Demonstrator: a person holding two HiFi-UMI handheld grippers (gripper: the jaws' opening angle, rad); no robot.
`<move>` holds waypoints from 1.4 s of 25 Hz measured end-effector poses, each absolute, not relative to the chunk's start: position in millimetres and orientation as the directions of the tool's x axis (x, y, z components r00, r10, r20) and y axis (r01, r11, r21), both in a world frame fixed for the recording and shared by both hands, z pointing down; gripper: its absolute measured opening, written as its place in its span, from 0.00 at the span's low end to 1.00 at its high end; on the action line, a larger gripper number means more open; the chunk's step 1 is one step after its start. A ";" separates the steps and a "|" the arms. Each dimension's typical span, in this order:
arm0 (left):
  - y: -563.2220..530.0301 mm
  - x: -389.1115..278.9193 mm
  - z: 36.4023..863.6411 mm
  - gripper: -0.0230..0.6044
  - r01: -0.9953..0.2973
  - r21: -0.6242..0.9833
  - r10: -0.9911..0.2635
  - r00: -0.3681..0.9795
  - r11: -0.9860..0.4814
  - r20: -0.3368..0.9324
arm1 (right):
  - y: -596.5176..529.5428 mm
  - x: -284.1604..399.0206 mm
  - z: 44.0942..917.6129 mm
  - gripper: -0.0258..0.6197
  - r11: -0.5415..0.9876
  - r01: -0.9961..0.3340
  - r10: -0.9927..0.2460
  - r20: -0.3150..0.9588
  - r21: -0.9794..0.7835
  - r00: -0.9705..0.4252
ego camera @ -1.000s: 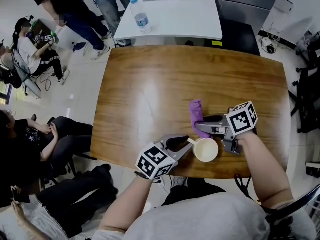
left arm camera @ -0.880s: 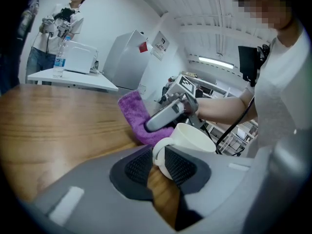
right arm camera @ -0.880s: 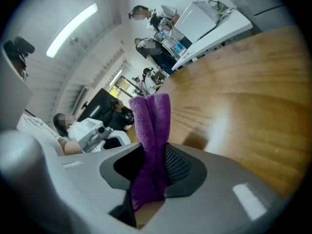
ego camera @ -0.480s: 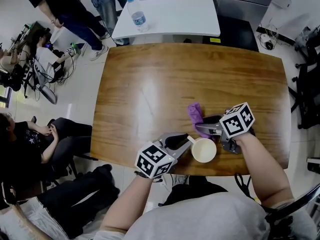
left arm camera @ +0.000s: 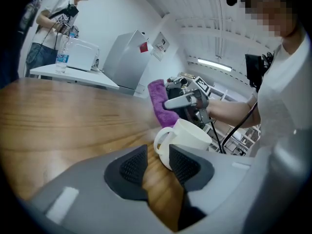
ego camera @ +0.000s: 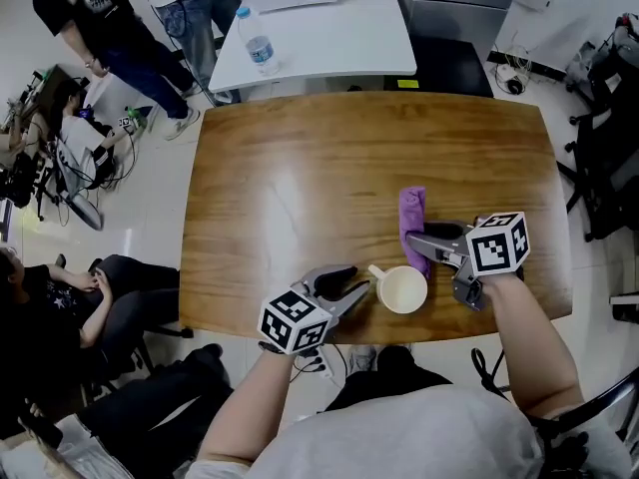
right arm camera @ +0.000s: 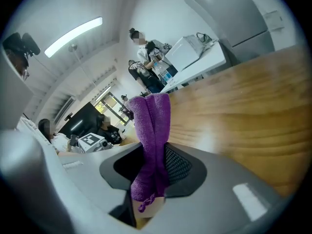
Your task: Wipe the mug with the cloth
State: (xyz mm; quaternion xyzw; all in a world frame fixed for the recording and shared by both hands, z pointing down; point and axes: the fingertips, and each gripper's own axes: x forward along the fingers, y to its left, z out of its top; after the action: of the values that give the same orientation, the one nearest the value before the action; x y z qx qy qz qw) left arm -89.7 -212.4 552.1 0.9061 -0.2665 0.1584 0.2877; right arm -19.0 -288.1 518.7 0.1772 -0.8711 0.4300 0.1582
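Note:
A white mug (ego camera: 401,289) stands upright near the front edge of the wooden table (ego camera: 300,168), its handle (ego camera: 376,272) pointing left. My left gripper (ego camera: 361,287) sits just left of that handle. In the left gripper view its jaws are opening, and the pads flank the mug (left arm camera: 187,135) handle without pressing on it. My right gripper (ego camera: 421,244) hovers just beyond the mug, shut on a purple cloth (ego camera: 412,220) that sticks out past its tips. In the right gripper view the cloth (right arm camera: 152,126) stands up between the pads of the right gripper (right arm camera: 153,152).
A white table (ego camera: 329,28) with a water bottle (ego camera: 258,48) stands beyond the wooden one. People stand and sit on the floor to the left (ego camera: 60,128). Black chairs (ego camera: 604,148) are at the right. The mug is close to the table's front edge.
The left jaws have spread apart off the mug handle. The right gripper has shifted the purple cloth from above-left of the mug to straight behind it. The mug stays put.

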 end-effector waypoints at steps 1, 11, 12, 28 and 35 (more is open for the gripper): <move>-210.9 -93.4 549.9 0.23 -0.573 0.436 -0.398 0.810 -0.694 0.431 | -283.1 -16.0 508.1 0.24 0.587 -0.452 -0.197 0.423 -0.672 -0.885; -179.7 -131.0 474.6 0.04 -0.549 0.430 -0.507 0.833 -0.717 0.219 | -189.7 25.0 414.7 0.24 0.641 -0.540 -0.399 0.363 -0.546 -0.842; -174.5 -134.1 466.6 0.04 -0.534 0.440 -0.503 0.842 -0.722 0.197 | -179.6 26.6 412.4 0.24 0.635 -0.539 -0.409 0.351 -0.553 -0.842; 34.3 -43.0 411.2 0.04 -0.441 0.435 -0.432 0.893 -0.785 0.126 | 47.7 62.3 411.7 0.24 0.685 -0.387 -0.320 0.223 -0.617 -0.921; 189.2 -6.6 387.5 0.04 -0.551 0.404 -0.560 0.821 -0.730 0.109 | 197.5 123.9 408.0 0.24 0.704 -0.393 -0.342 0.203 -0.591 -0.918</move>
State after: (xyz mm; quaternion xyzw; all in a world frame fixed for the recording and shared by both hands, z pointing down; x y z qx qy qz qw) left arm -6.6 189.2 387.5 0.9300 -0.2986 -0.0101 0.2139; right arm 123.9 197.5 408.0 0.1990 -0.9223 0.3289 0.0389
